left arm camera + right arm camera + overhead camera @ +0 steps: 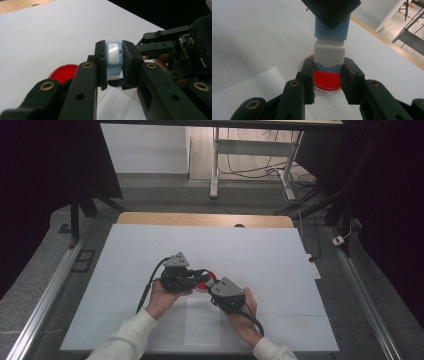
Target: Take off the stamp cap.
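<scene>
White sheeting covered the surface (pixel 150 250), which filled the middle of the high view with a wooden strip along its far edge and bare room on all sides of the work. At lower centre the two hands met. The left claw (pixel 200 276) was clamped on the blue upper part of a small blue-and-white device (pixel 114 58), whose pale window faced the left gripper view's camera. The right claw (pixel 214 290) was closed on the same device's lower end, its jaws pressed against the blue base below the white block in the right gripper view. A red disc (pixel 327 80) lay on the surface just behind and beneath, close to the jaws.

The step in hand looked like pulling or twisting the device apart, or joining its halves; which, I could not tell. The next move would call for a straight, steady pull along the device's axis, both grips kept firm. The surface's edges lay well apart from the hands.
</scene>
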Available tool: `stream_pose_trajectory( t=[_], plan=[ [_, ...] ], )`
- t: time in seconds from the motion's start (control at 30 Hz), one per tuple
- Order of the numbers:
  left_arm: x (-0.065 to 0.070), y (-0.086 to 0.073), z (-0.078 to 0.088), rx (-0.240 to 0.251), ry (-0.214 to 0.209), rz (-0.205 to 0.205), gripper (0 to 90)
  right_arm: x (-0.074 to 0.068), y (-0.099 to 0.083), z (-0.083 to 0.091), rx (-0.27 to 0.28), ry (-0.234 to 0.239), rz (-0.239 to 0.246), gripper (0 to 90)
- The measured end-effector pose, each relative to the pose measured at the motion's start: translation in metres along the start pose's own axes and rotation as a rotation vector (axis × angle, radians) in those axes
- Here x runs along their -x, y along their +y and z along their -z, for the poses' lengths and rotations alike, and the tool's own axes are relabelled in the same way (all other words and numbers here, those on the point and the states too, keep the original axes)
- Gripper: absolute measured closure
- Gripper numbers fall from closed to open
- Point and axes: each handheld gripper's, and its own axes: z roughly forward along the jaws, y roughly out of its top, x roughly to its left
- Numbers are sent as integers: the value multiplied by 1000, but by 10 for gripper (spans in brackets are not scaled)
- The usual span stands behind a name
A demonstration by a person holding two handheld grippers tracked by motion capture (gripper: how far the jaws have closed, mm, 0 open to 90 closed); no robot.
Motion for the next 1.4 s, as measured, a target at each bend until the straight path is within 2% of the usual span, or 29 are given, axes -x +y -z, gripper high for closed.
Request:
stream_pose_trajectory(
  t=[0.1,0.3,0.5,0.87,0.97,1.17,1.23,1.27,1.33,1.37,1.4],
  plan=[
    [0,0,0,4,1,0,754,0,0,0,10,-2,-2,659],
    [0,0,0,2,3,1,754,-2,-2,0,13,-5,-44,659],
    [0,0,0,3,1,3,755,-2,-2,0,18,-10,-48,659],
    [0,0,0,2,-7,8,754,0,-1,1,5,-2,-2,660],
    [0,0,0,4,-10,10,754,0,-1,1,1,-1,28,660],
    [0,0,0,5,-9,13,754,0,0,2,-9,7,28,660],
    [0,-1,1,20,3,10,755,0,-1,2,-4,10,2,661],
    [0,0,5,34,37,0,756,2,-2,1,-26,9,-19,661],
    [-4,2,14,67,39,20,756,8,-10,-2,-39,21,-95,661],
    [-7,2,17,75,36,29,756,10,-13,-3,-36,22,-115,660],
    [-8,1,19,76,35,36,756,12,-14,-2,-37,17,-113,661]
  ],
)
